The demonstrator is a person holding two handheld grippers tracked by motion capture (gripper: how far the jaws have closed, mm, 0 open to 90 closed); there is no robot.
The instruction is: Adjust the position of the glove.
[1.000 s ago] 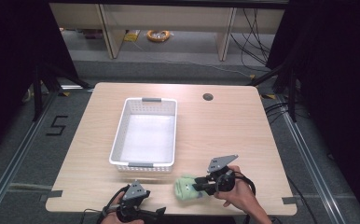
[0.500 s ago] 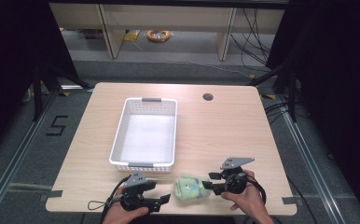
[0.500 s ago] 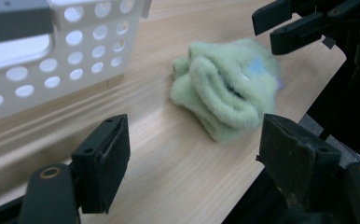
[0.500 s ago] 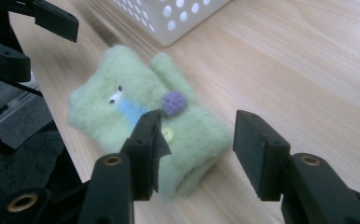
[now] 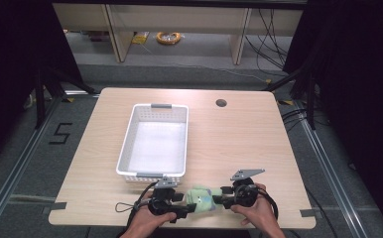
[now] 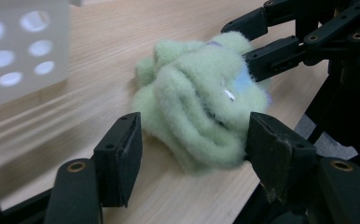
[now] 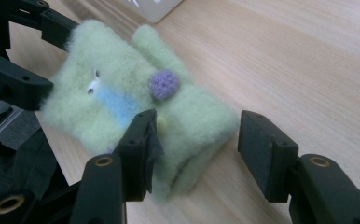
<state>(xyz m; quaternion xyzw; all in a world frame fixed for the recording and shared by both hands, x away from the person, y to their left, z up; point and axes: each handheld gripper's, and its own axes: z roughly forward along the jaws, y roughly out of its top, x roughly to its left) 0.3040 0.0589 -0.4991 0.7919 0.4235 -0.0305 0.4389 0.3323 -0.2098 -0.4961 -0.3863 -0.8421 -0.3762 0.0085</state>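
Across the middle of the room stood the wooden counter, its near edge toward the person. On it, left of centre, lay a white perforated basket, long side running away from the person, with grey handles at both short ends. Just in front of the basket's near end, close to the counter's near edge, lay a fluffy pale-green cloth, bunched into a lump, with a light-blue patch and a small purple knitted dot on the side seen in the right gripper view.

Left tongs came at the cloth from its left and right tongs from its right, each held in a hand. Left tongs had just been closing, the cloth between the jaws: one pad touched the fluff, the other stood just clear, so they were spread. Right tongs had just been opening; the cloth sat between them, one pad against it, the other well clear.
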